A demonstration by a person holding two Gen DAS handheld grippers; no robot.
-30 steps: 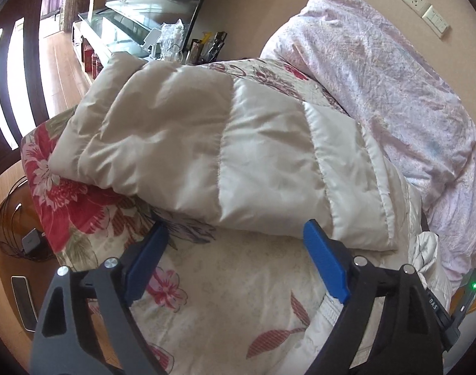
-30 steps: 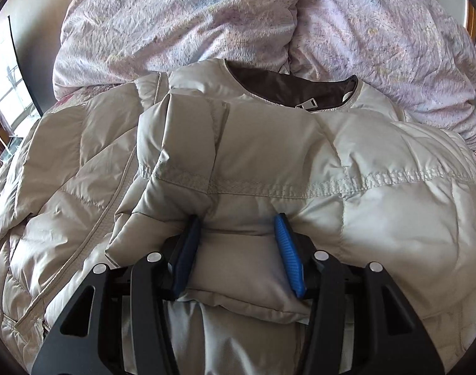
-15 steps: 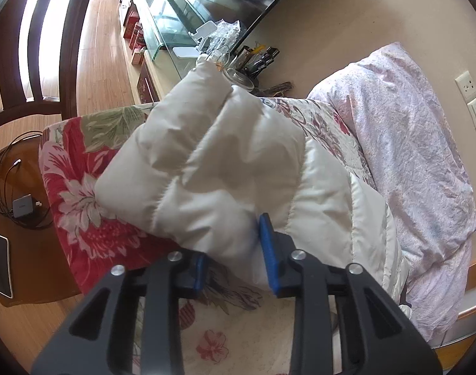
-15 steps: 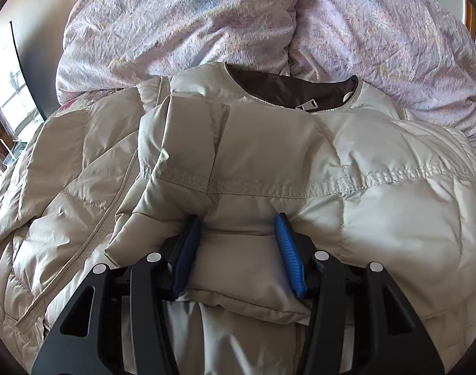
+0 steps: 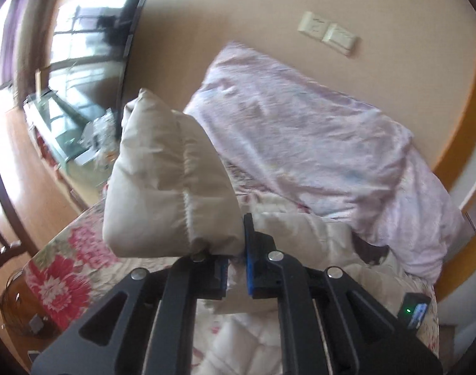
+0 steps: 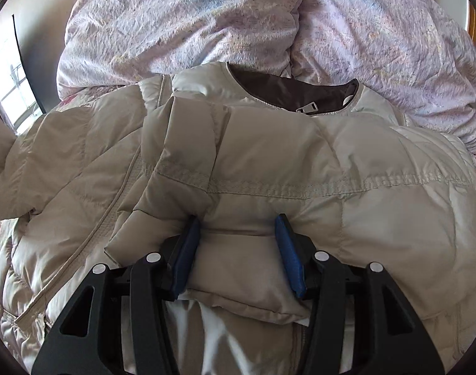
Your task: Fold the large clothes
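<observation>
Through the left wrist camera, we see our left gripper (image 5: 236,259) clenched on the cuff end of a beige sleeve (image 5: 172,187), which stands lifted above the bed. The picture is smeared by motion. The floral bedspread (image 5: 66,268) shows below the sleeve, the lilac duvet (image 5: 316,143) is heaped against the wall beyond, and a television (image 5: 91,62) sits at the far left. The body of the jacket lies pale and puffy on the bed just past the jaws.

Through the right wrist camera, we see the down jacket (image 6: 300,168) spread front-up on the bed, its brown-lined collar (image 6: 288,93) touching the duvet. Our right gripper (image 6: 238,243) is half closed around the end of the other sleeve, which already lies folded across the chest. The blue pads press into the padding on both sides, so we judge it as grasping that sleeve and pinning it flat.

To do this step well, we should carry the lifted sleeve across in one arc and lay it level over the chest, keeping the right gripper pressing down so the slippery shell does not slide. We should let go only once the cuff rests flat, since trapped air may spring it back.
</observation>
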